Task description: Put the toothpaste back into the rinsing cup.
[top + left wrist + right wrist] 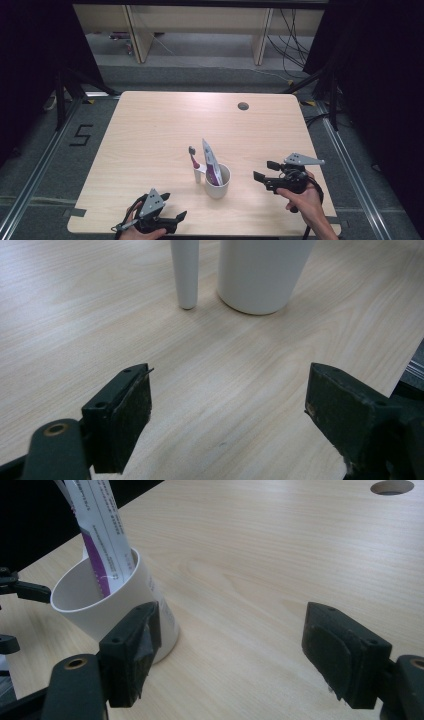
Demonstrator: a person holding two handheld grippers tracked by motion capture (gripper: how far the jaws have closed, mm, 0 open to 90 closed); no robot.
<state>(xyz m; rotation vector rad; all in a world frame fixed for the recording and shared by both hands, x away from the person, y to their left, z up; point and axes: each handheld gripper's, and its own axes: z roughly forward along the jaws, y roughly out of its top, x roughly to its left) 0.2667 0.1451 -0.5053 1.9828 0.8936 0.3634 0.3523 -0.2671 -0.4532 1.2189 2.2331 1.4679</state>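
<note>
Centre-front on the pale wooden table (150,125): a white cup (218,186) with a white-and-purple toothpaste tube (210,160) standing crimped end up inside it, leaning toward the cup's far-left rim. Just left of the cup and propped against its outer wall, a toothbrush (194,160) – bristles up, white handle foot planted on the wood.

Left of the cup and nearer the table's front edge, the left gripper (173,206), jaws spread wide and empty, aimed at the foot of the cup. Right of the cup, at about its level, the right gripper (265,170), likewise released and holding nothing, jaws facing the cup's side. Well beyond the cup, toward the far edge, a round cable hole (243,106).

From the left gripper view: the cup's base (260,275) and the brush handle (185,270) side by side, apart at table level. From the right gripper view: the cup's rim (115,610) close to one jaw, the tube (100,535) rising out of it.

Likely handling, judged from looks alone – cup light, rigid, smooth-walled and easily tipped with the tall tube raising its balance; best pinched across the rim or steadied at the wall. Tube soft and yielding; best taken on the flat faces near the stiff crimp, not squeezed mid-body. Brush light, stiff and only propped, so apt to slide and fall at a nudge of the cup; best gripped across the thicker lower handle.
</note>
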